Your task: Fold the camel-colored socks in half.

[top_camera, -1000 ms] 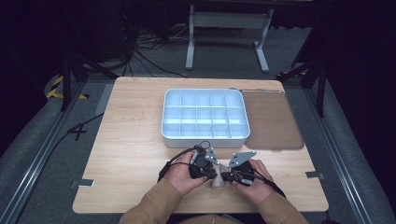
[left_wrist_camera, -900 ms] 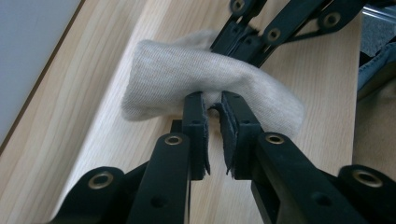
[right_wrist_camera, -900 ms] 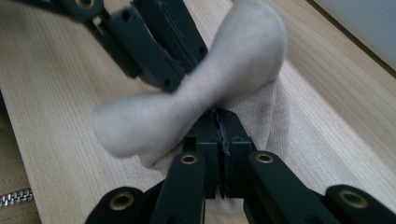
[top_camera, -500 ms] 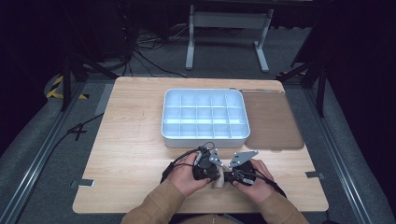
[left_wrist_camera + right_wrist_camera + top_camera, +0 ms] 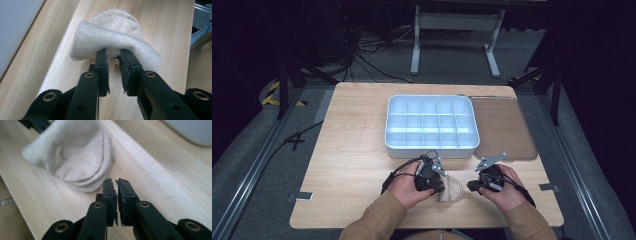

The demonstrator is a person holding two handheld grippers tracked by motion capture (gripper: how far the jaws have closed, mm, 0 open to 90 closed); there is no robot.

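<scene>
Two hand-held black grippers flank a small beige knitted sock (image 5: 115, 40), bunched on the pale wooden table (image 5: 352, 150). The left gripper (image 5: 113, 56) has its jaws narrowly parted; they have just been opening, their tips at the sock's folded edge with nothing pinched between the pads. The right gripper (image 5: 115, 183) shows its jaws almost together, gripping nothing, the sock lying just beyond and left of its tips, apart from them.
</scene>
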